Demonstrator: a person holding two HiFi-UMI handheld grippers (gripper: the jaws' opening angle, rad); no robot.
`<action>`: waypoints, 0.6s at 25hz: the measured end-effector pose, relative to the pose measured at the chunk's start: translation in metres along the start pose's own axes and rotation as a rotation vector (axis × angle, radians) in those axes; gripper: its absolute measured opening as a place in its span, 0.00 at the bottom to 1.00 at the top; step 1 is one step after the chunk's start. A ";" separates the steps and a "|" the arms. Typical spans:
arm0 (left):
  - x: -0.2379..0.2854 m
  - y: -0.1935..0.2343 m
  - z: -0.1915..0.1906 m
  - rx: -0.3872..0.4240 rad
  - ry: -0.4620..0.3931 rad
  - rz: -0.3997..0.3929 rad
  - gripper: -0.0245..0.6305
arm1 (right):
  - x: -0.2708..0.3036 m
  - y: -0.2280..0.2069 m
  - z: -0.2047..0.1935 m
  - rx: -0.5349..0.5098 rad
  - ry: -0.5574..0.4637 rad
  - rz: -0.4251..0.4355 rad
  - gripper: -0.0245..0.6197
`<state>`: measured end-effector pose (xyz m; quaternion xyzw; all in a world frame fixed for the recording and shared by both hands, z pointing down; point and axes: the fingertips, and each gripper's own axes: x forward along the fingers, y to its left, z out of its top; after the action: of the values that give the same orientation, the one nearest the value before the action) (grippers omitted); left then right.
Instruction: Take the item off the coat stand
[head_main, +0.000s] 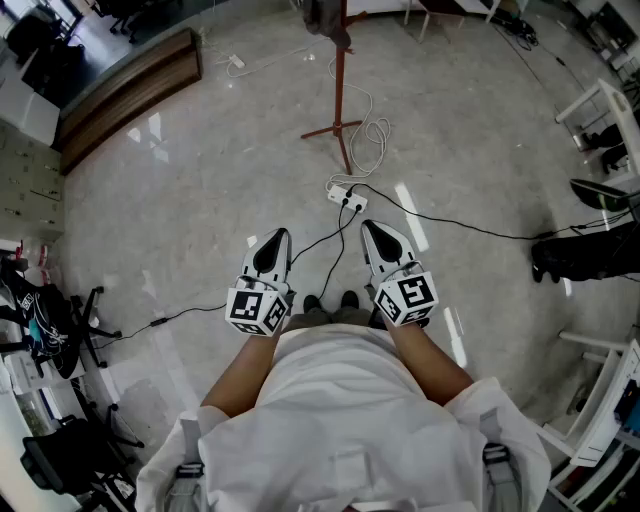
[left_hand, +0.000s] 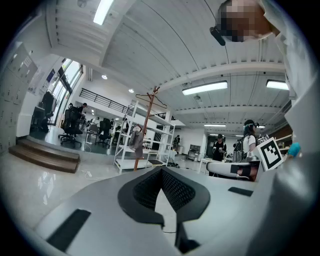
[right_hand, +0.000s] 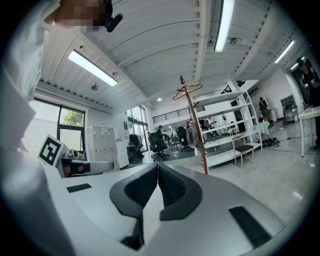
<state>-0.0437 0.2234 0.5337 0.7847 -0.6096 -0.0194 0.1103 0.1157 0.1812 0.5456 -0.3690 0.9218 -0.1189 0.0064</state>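
Ceiling (right_hand: 165, 40), coat stand top (right_hand: 185, 94), gripper views only

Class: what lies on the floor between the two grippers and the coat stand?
The head view shows a white power strip, black cables and a looped white cord between the left gripper, the right gripper and the coat stand.

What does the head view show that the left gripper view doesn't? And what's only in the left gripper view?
Only the head view shows the power strip on the floor, the feet of the coat stand and the person's shoes. Only the left gripper view shows the ceiling lights, the stand's hooks at the top, and people standing far off. Both show the coat stand with the grey item hanging on it, and the left tongs, shut with nothing in them.
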 end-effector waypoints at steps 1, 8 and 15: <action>0.000 -0.002 -0.001 0.002 0.005 0.002 0.06 | -0.003 0.001 -0.001 0.002 0.003 0.004 0.07; 0.012 -0.009 0.001 -0.010 0.015 0.007 0.06 | -0.011 -0.022 0.008 0.001 -0.014 0.007 0.07; 0.018 -0.020 -0.007 -0.017 0.021 -0.047 0.06 | -0.019 -0.045 0.001 0.046 -0.032 0.035 0.08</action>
<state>-0.0184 0.2117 0.5382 0.7980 -0.5898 -0.0188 0.1227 0.1608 0.1625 0.5528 -0.3545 0.9249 -0.1339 0.0315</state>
